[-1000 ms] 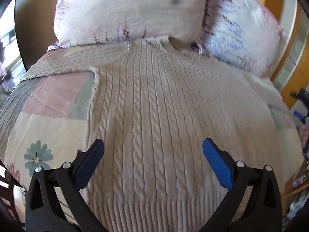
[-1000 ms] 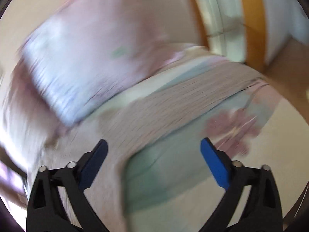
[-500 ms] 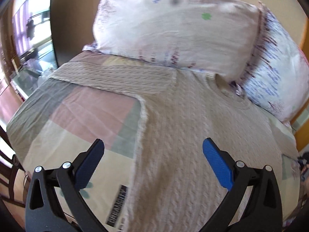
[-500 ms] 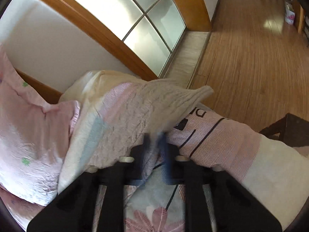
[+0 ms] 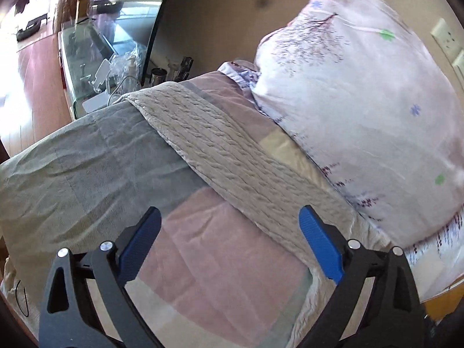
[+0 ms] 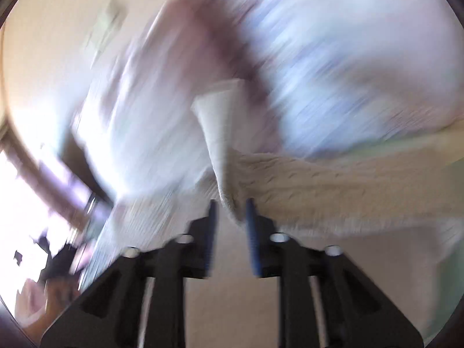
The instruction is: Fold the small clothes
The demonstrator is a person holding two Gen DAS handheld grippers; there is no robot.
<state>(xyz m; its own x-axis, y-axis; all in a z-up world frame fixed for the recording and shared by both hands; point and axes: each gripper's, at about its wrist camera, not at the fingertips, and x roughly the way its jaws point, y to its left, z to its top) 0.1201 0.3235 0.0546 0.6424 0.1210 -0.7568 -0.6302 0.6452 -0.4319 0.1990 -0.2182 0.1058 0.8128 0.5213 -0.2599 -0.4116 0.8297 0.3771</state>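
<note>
A: What is seen from the left wrist, from left to right?

B: At the far left a glass-topped table [image 5: 87, 66] with small clutter is seen beyond the bed; a grey patch of the quilt [image 5: 87, 179] is spread nearer; a cable-knit sleeve [image 5: 232, 156] of the beige sweater is laid flat across the quilt, running from the far left edge toward the near right; a floral pillow [image 5: 362, 110] is propped at the right, just beside the sleeve.

A: And the left gripper [image 5: 230, 242]?

B: Its jaws are spread wide; nothing is held between them; a pink patch of quilt is framed by the blue pads, and the sleeve is crossed only by the right pad.

A: What is shown in the right wrist view?

B: Much is smeared by motion blur; pale pillows [image 6: 333, 58] are made out behind; the other sleeve [image 6: 319, 185] is stretched away to the right, lifted off the bed.

A: How is the right gripper [image 6: 230, 220] set?

B: Its jaws are drawn nearly together; the sleeve's cuff end is pinched between them.
</note>
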